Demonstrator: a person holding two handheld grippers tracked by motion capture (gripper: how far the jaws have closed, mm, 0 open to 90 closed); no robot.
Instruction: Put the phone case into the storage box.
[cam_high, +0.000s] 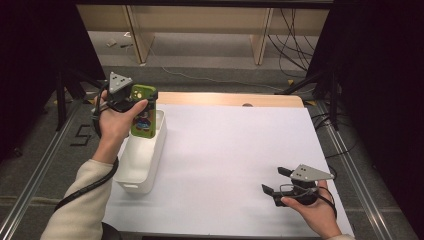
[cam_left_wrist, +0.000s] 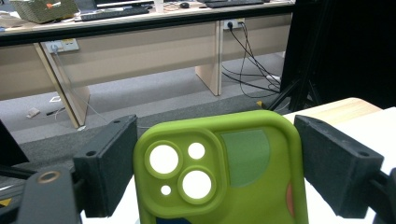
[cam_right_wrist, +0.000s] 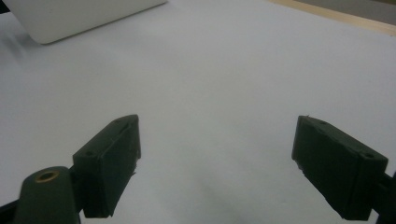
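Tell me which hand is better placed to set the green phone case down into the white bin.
Left. The left gripper already has the green phone case between its jaws, right above the white bin. The right gripper sits open and empty far across the white table.

Grey floor (cam_high: 210, 75) runs beyond the white-covered worktop (cam_high: 235, 150); light wooden desks (cam_left_wrist: 140, 51) stand behind it, black cables (cam_high: 292, 40) trailing down, dark curtains (cam_high: 380, 75) at both sides.
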